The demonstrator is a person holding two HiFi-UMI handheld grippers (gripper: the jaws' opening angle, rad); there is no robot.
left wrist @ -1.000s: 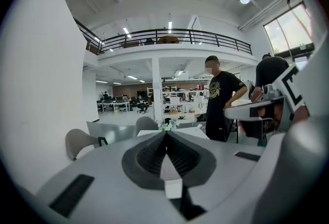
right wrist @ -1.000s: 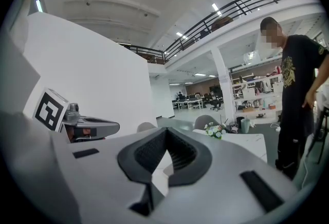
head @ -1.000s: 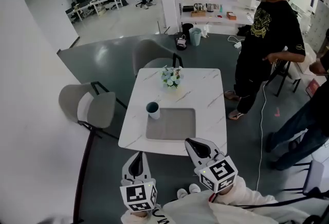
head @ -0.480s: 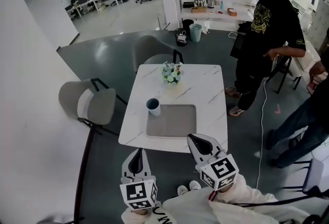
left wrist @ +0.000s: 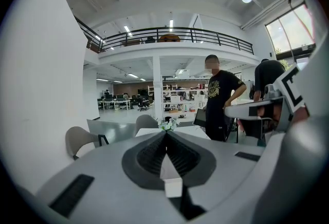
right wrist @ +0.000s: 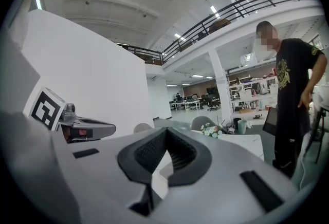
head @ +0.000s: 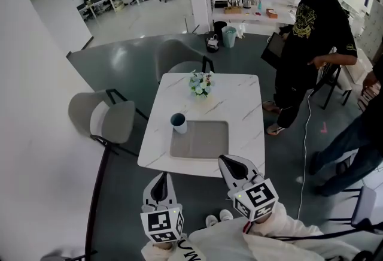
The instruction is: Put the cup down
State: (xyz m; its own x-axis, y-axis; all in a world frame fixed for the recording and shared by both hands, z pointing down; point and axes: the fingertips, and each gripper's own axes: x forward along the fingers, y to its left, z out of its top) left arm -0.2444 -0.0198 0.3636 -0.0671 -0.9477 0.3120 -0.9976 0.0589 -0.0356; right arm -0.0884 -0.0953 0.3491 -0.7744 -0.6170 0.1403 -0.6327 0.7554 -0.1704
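Pose: both grippers are held low at the near edge of the head view, close to the body, jaws pointing forward at the counter.

- Left gripper [head: 160, 178]: jaws together, tips meeting in a point, nothing between them. Its own view [left wrist: 166, 134] shows the ribbed pads closed on each other. It hangs short of the counter's near edge, over the floor.
- Right gripper [head: 224, 161]: jaws also together and empty, confirmed in its own view [right wrist: 165, 131]. Its tips sit just at the counter's near edge, a little further forward than the left one.

Surroundings, large to small:

- White partition wall [head: 36, 104], left of the left jaws.
- Square white marble-pattern counter [head: 239, 110], directly ahead of both pairs of jaws.
- Standing person in a black printed T-shirt [head: 314, 32], ahead and right of the right jaws, beyond the counter's far right corner.
- Two grey upholstered chairs: one [head: 102, 119] ahead-left of the left jaws, one [head: 176, 59] at the counter's far side.
- Grey rectangular placemat [head: 200, 140], on the counter between the two pairs of jaws and just ahead.
- Small bouquet of pale flowers [head: 200, 84], at the far middle of the counter.
- Dark-rimmed white cup [head: 178, 123], upright on the counter at the placemat's far left corner, ahead of the left jaws and well apart from them. Neither gripper touches it.

Path from either pair of jaws to the cup: only bare counter and the flat placemat.
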